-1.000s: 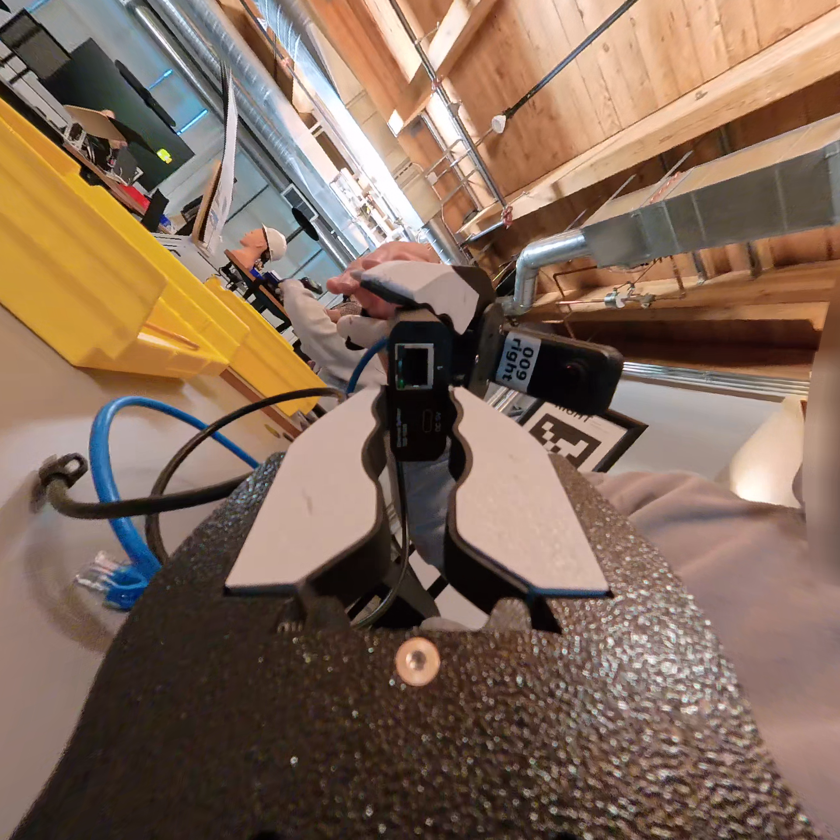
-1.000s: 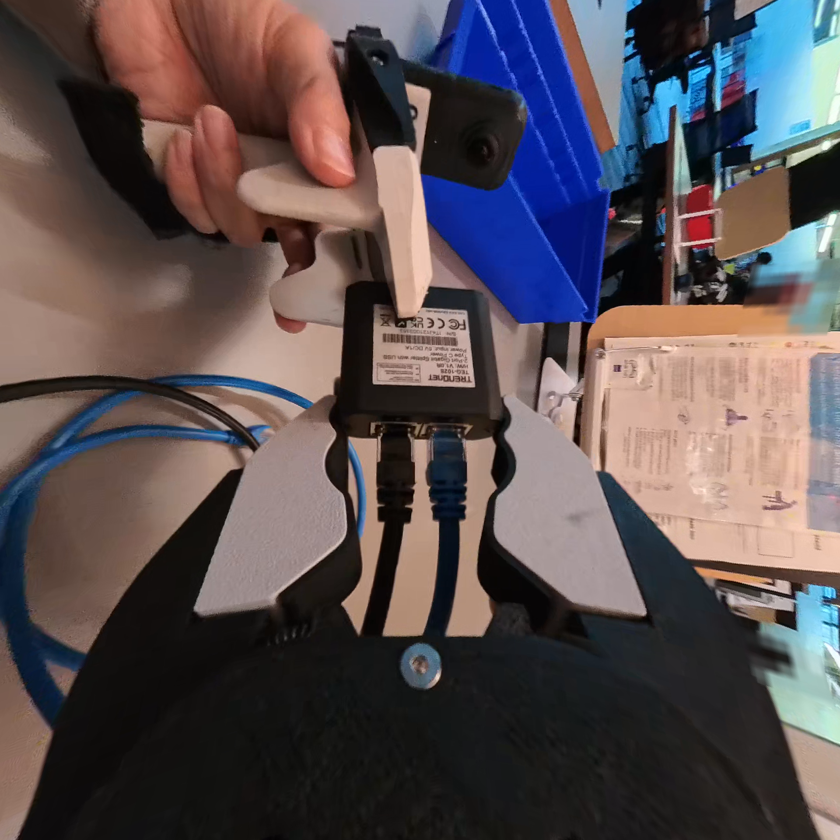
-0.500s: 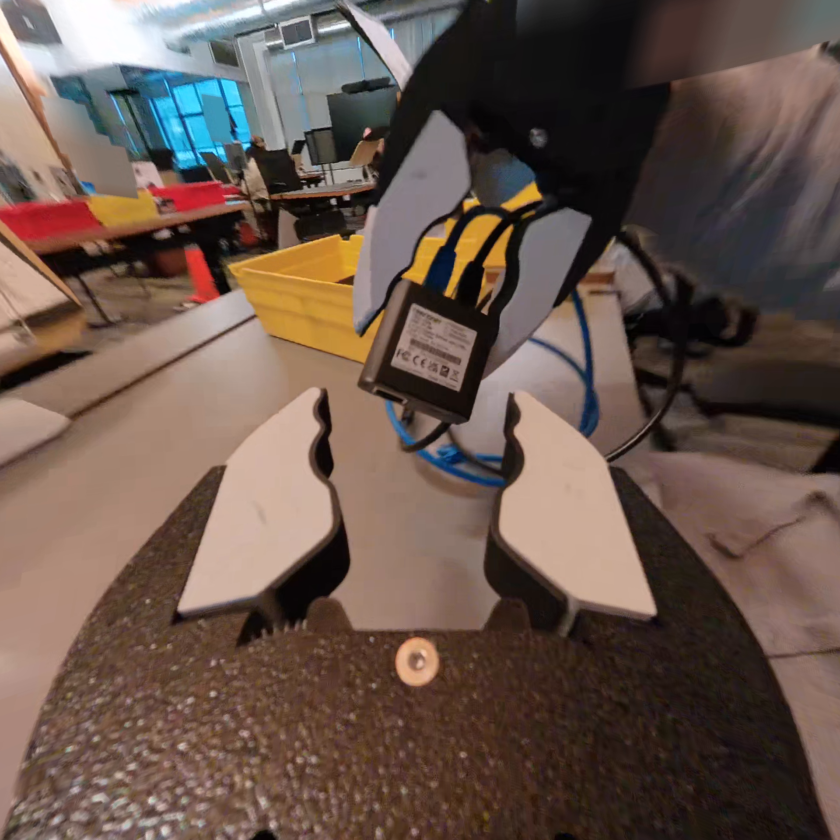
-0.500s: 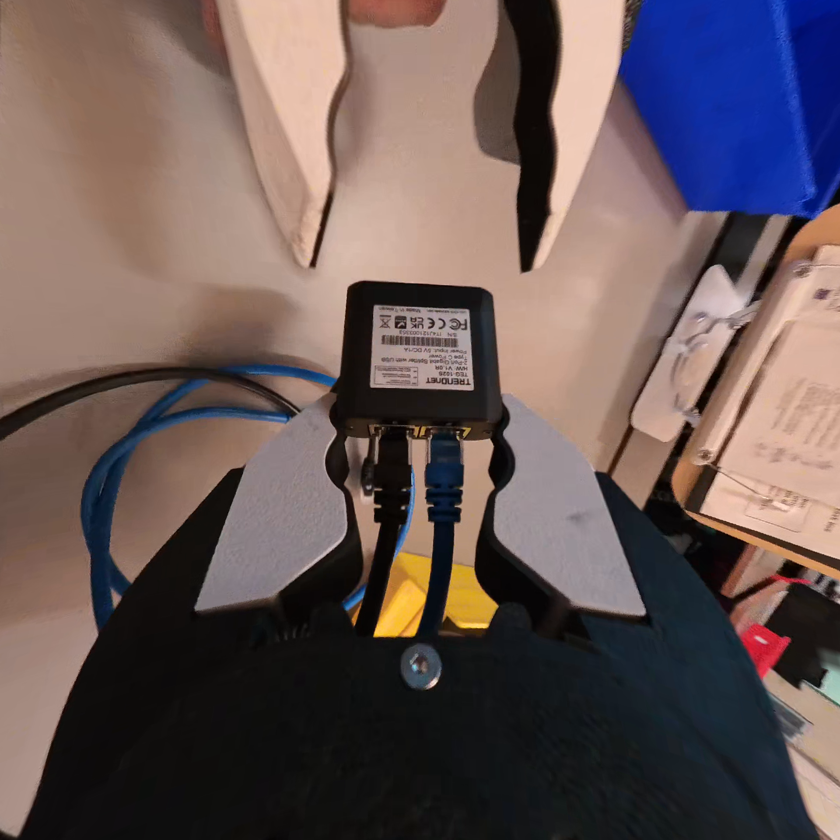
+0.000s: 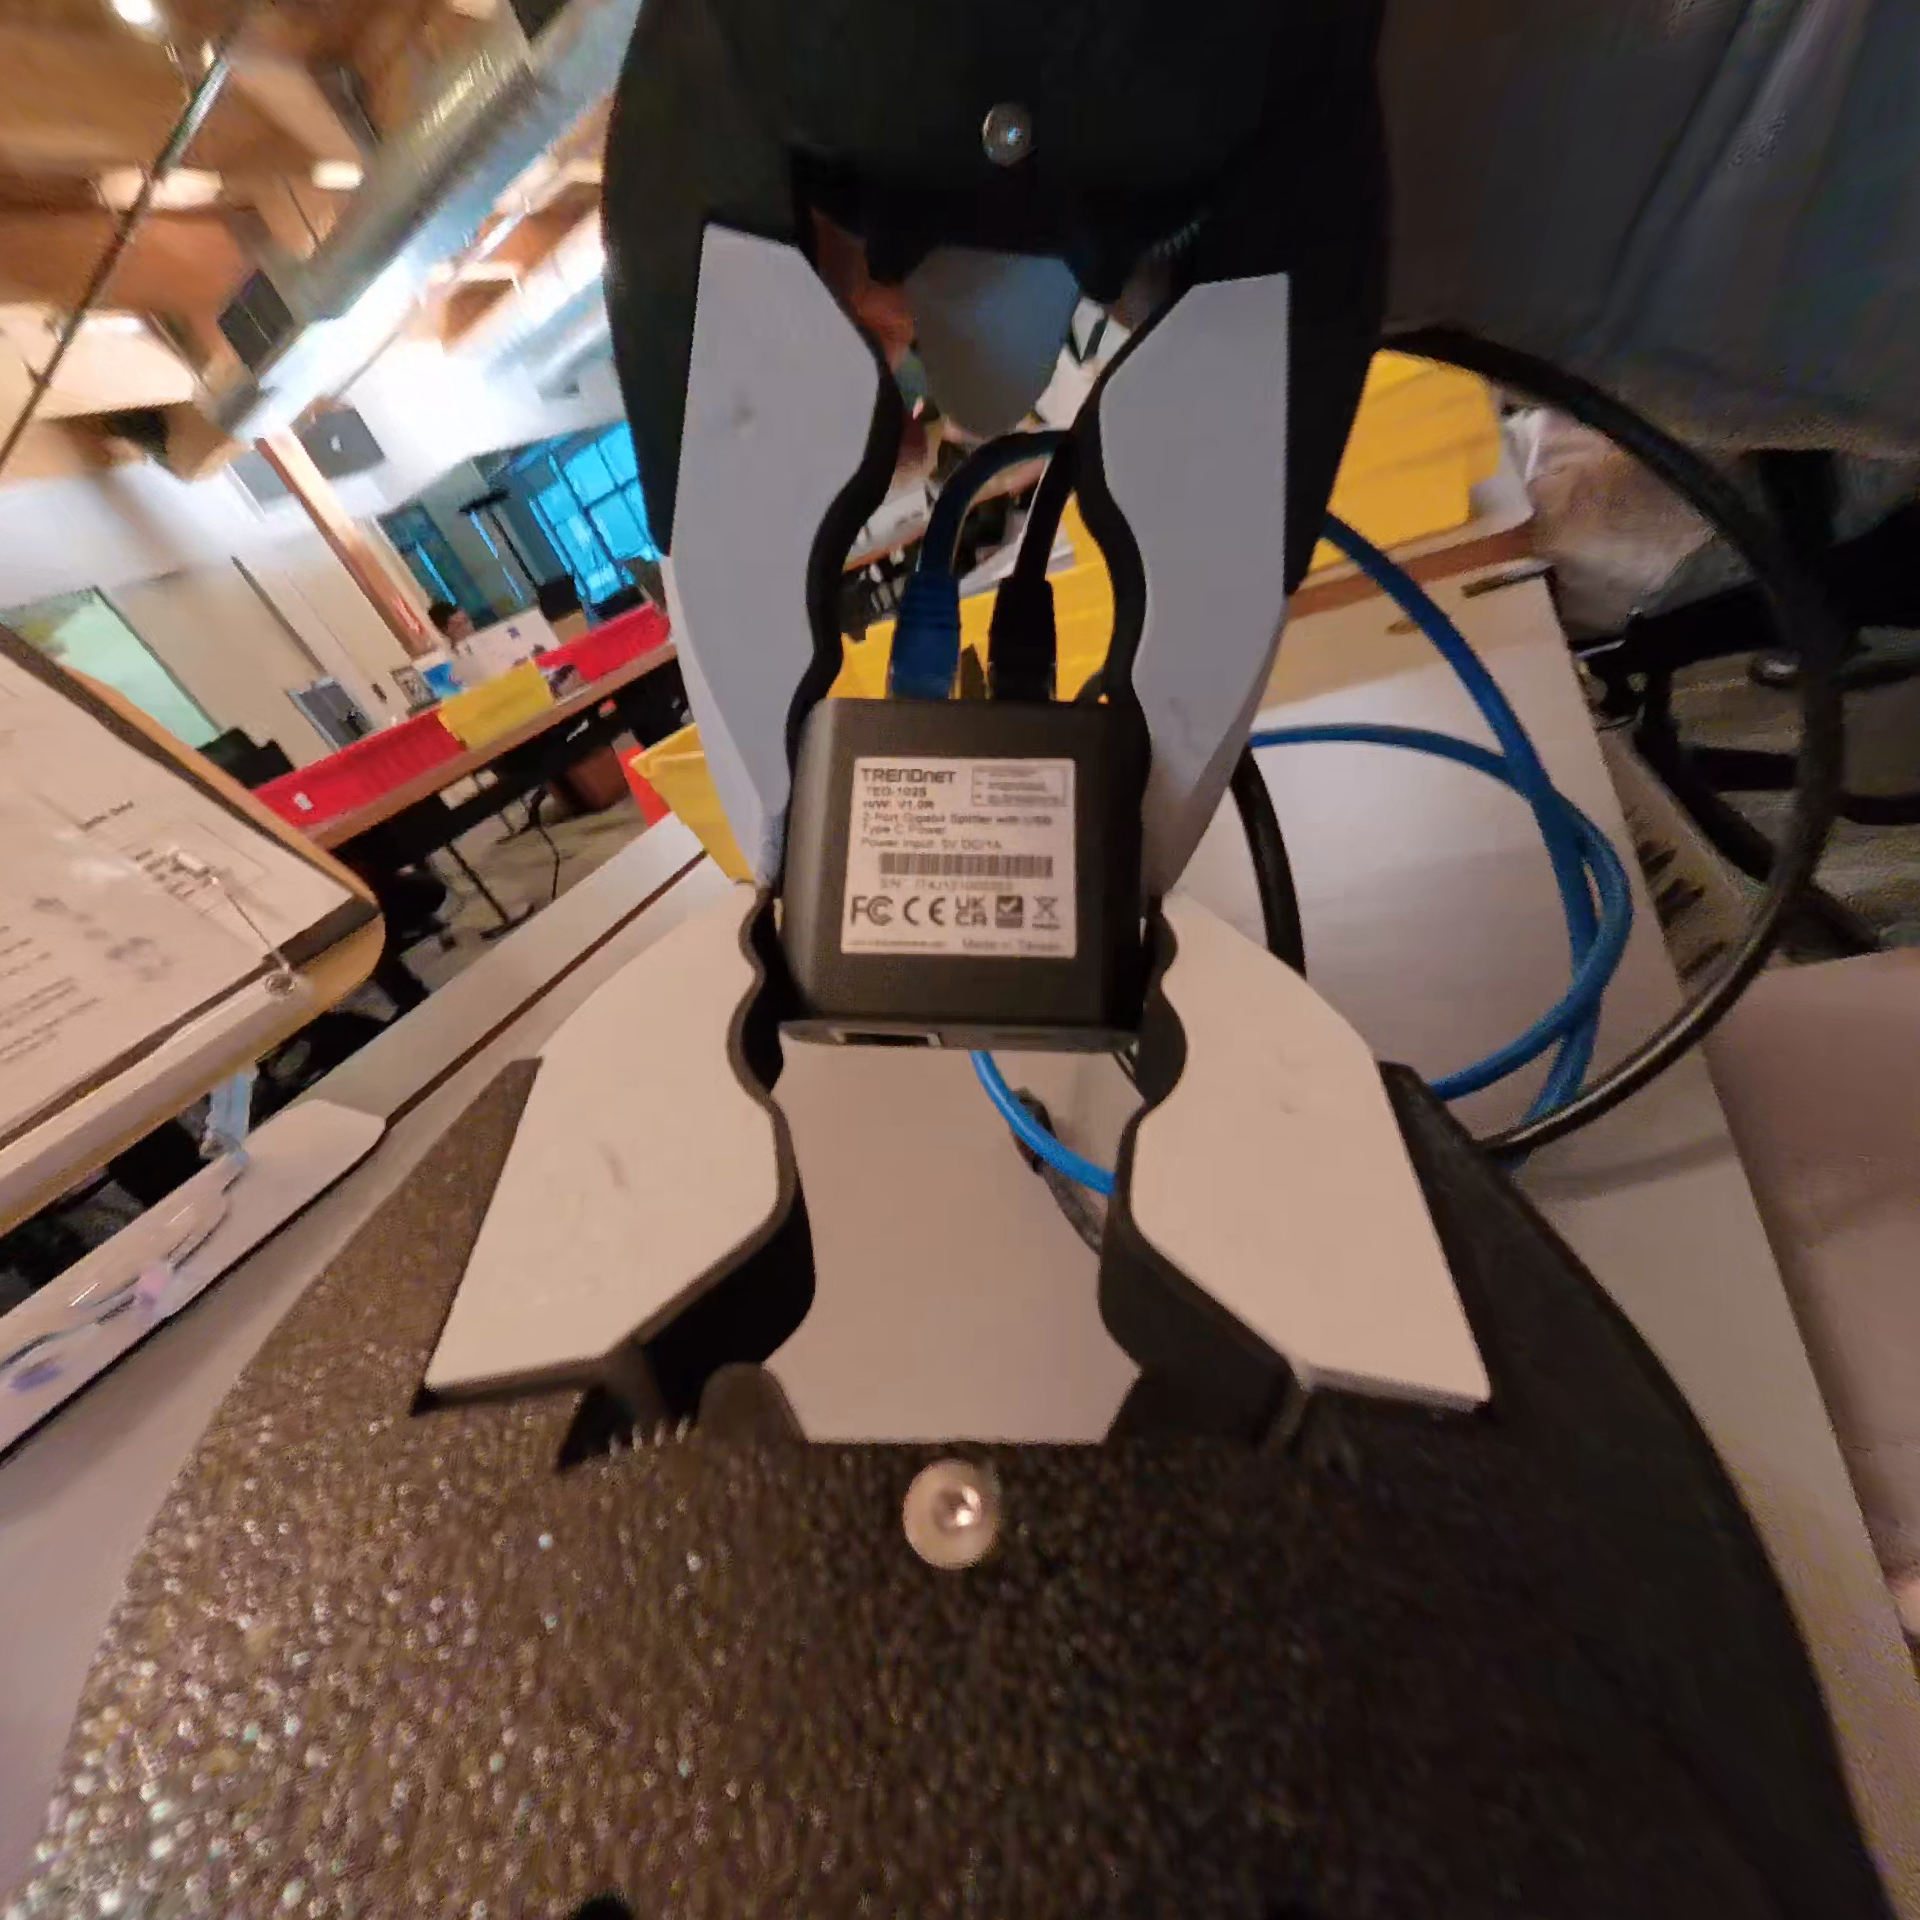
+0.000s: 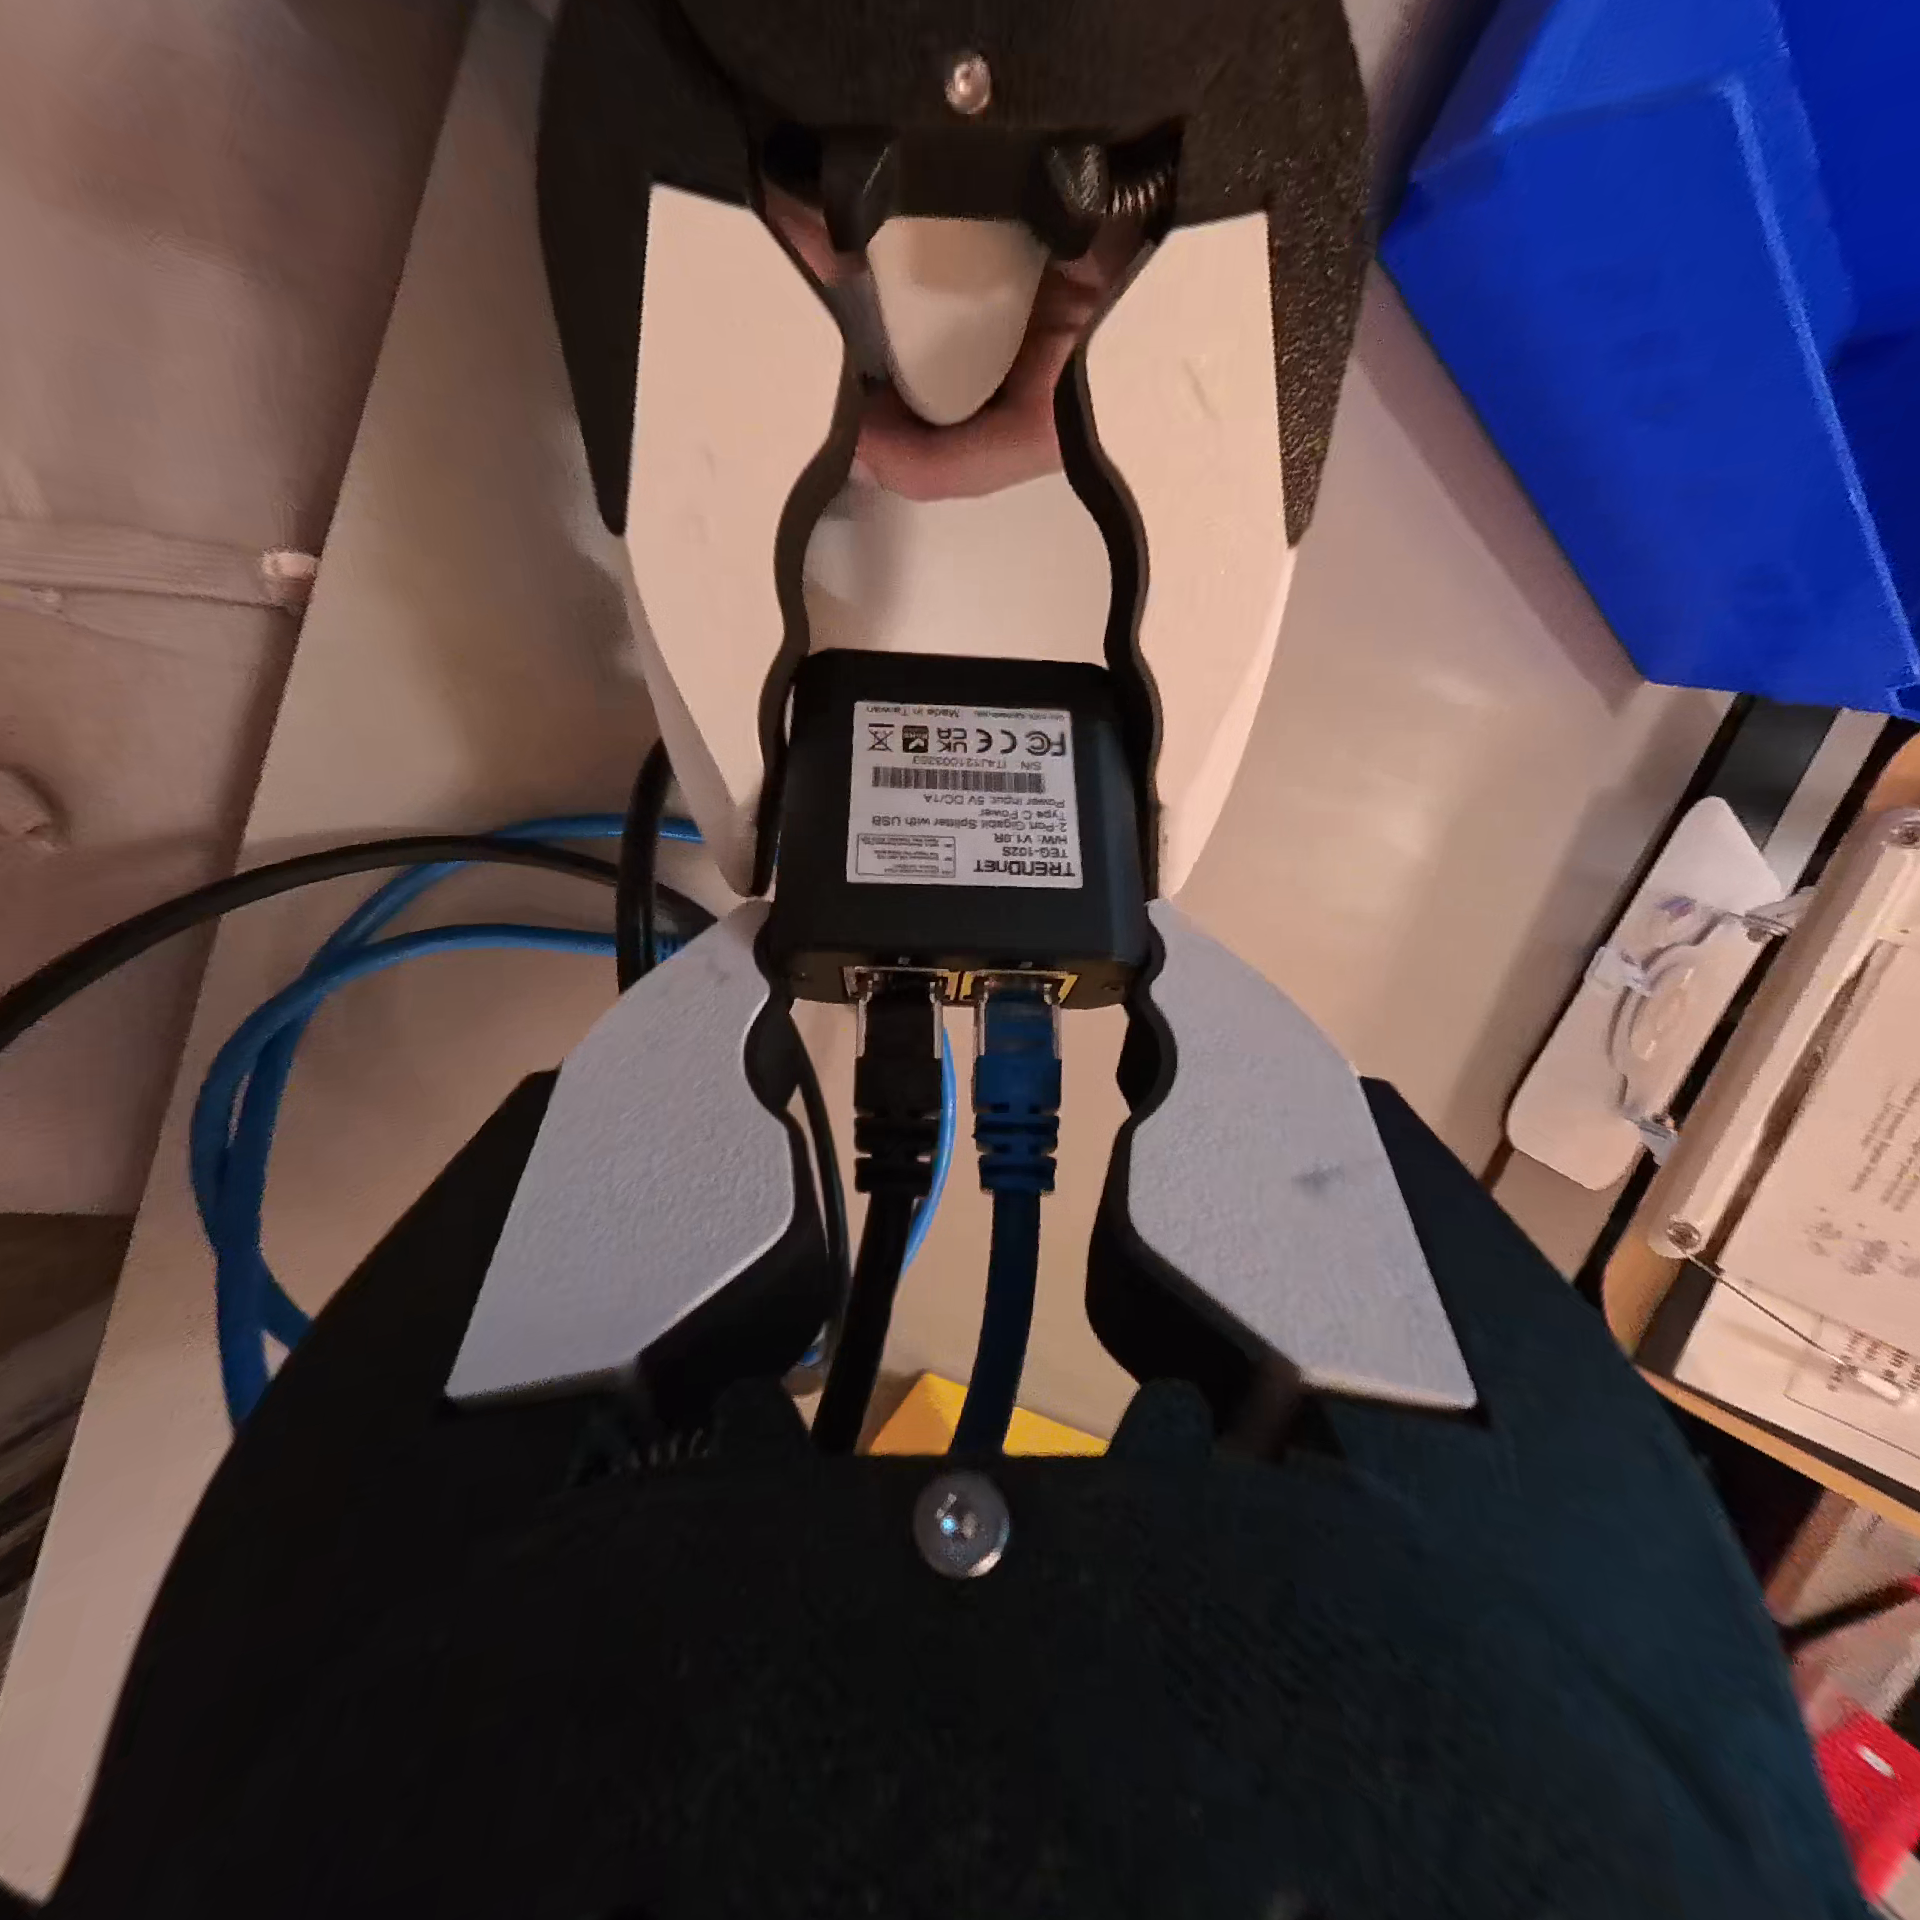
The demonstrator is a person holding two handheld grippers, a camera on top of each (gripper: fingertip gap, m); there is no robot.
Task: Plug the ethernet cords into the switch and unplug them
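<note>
The black switch (image 5: 961, 873) with a white label is held in the air between both grippers. My right gripper (image 6: 958, 956) is shut on its port end, where a black ethernet plug (image 6: 896, 1081) and a blue ethernet plug (image 6: 1016, 1081) sit in the two ports. My left gripper (image 5: 961, 966) comes from the opposite side. Its fingertips (image 5: 748, 997) press the sides of the switch's other end, which has one free port. The right gripper shows at the top of the left wrist view (image 5: 961, 790), and the left gripper at the top of the right wrist view (image 6: 961, 779).
The blue cord (image 5: 1558, 831) and black cord (image 5: 1808, 727) loop over the beige table (image 5: 1455, 935) below. Yellow bins (image 5: 1403, 436) stand behind. A clipboard with papers (image 5: 135, 904) is at the left. A blue bin (image 6: 1683, 312) stands at the table edge. My left and right fingertips are right by each other.
My left gripper let go of the switch, swung round to face my right gripper and closed on the switch's free end. My right gripper kept hold of the port end.
</note>
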